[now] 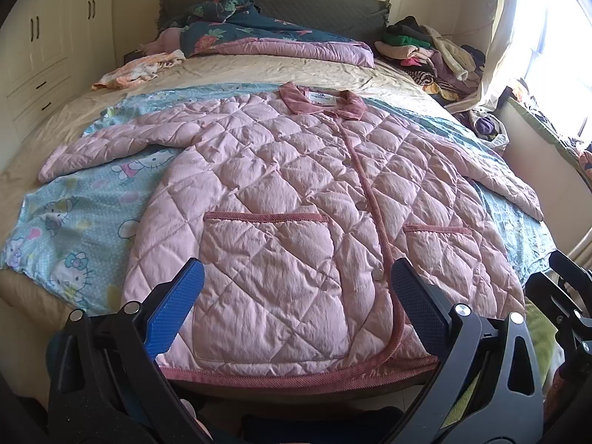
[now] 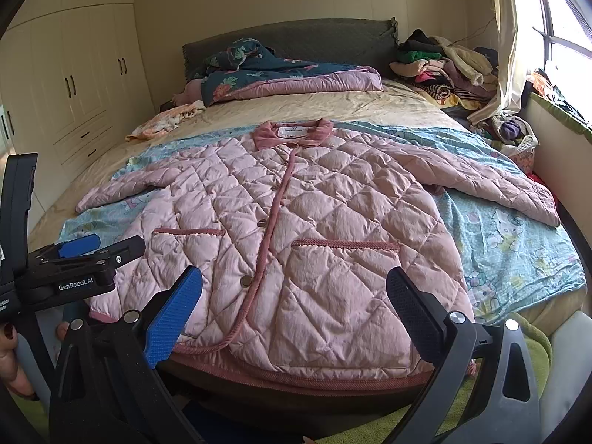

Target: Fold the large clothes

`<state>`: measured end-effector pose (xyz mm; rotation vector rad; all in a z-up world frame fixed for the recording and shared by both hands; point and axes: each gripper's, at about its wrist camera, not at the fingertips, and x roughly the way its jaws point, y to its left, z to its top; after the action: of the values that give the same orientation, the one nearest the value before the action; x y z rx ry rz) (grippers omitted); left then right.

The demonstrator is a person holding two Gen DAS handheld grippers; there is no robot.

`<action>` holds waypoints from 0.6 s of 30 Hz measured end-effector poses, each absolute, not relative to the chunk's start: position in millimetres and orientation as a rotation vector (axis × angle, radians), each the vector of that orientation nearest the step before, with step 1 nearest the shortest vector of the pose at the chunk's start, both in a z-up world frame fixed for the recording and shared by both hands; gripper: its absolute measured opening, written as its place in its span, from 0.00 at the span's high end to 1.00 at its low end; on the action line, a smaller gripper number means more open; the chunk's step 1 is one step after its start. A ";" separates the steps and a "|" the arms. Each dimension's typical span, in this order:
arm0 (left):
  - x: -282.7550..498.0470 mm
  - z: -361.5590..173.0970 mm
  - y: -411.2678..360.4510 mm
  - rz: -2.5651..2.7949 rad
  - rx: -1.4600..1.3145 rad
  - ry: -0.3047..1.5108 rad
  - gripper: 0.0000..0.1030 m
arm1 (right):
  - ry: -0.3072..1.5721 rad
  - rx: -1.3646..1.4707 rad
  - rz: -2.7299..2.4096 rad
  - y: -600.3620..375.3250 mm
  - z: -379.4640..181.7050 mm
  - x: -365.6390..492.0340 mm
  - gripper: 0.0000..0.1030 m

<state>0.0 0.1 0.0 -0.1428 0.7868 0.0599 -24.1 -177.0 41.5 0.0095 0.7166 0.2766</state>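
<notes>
Jacket: pink, quilted, spread flat and face up on the bed, buttoned down the front, both sleeves stretched out to the sides; directly ahead of both grippers, its hem nearest them at the foot of the bed.
Collar: darker pink, with a white label, at the far end of the jacket from the grippers.
Pockets: two patch pockets with dark pink trim, one just beyond the left gripper's fingers, one just beyond the right gripper's.
Left gripper: jaws spread wide, nothing between them, hovering over the hem, angled down; no contact with the cloth to be seen.
Right gripper: jaws spread wide, nothing between them, hovering over the hem beside the left one, angled down.
Hand: part of the person's fingers on the left gripper's handle, at the left edge of the right wrist view.
Sheet: light blue, cartoon-cat print, under the jacket, showing on both sides of it.
Bed: beige cover beyond the sheet.
Quilt: dark floral and pink, bunched at the far end by the headboard.
Clothes pile: mixed garments, far right of the grippers.
Wardrobe: cream doors, far left.
Window: bright, far right, with a curtain.
</notes>
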 end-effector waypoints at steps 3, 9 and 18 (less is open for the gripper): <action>-0.2 0.1 -0.1 0.060 -0.142 0.786 0.08 | 0.716 0.009 0.275 -176.7 41.5 -24.4 0.04; 0.0 0.0 0.0 0.057 -0.144 0.788 0.08 | 0.714 0.006 0.275 -176.2 41.3 -24.5 0.04; -0.1 0.1 -0.1 0.057 -0.143 0.788 0.08 | 0.714 0.004 0.273 -176.4 40.9 -24.4 0.04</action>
<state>-0.1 -0.1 0.1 -0.1430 0.7882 0.0574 -24.4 -176.4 40.9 0.0044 0.7137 0.2732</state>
